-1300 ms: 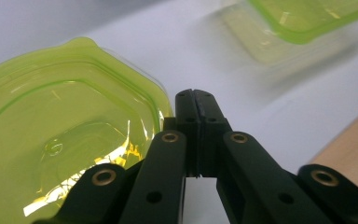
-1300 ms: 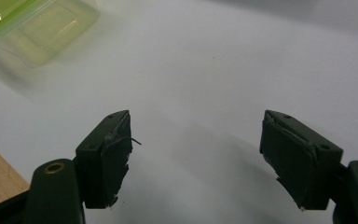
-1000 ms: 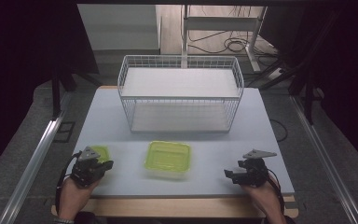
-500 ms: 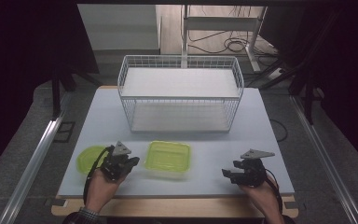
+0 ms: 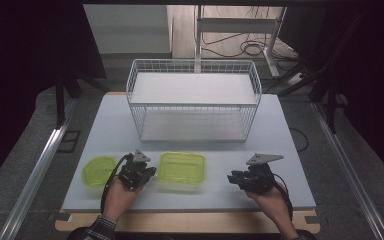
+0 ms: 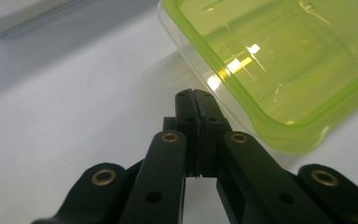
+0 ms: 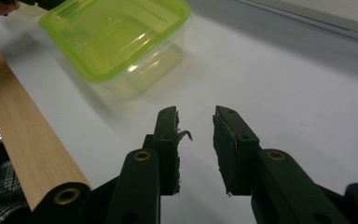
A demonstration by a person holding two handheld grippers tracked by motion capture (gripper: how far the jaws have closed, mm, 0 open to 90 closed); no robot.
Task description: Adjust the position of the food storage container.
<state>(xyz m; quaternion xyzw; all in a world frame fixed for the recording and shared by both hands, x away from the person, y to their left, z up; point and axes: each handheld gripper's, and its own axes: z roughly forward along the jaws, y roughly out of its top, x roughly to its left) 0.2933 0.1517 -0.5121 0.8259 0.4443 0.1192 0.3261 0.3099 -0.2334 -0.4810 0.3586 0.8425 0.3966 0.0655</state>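
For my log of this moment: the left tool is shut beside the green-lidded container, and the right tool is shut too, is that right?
Not quite. The left tool is indeed shut beside the green-lidded container, but the right tool is open: the right gripper view shows a clear gap between its jaws, with nothing held.

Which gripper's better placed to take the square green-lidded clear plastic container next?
Left. The left gripper sits beside the square green-lidded clear plastic container, jaws shut. The right gripper, jaws open, is farther off.
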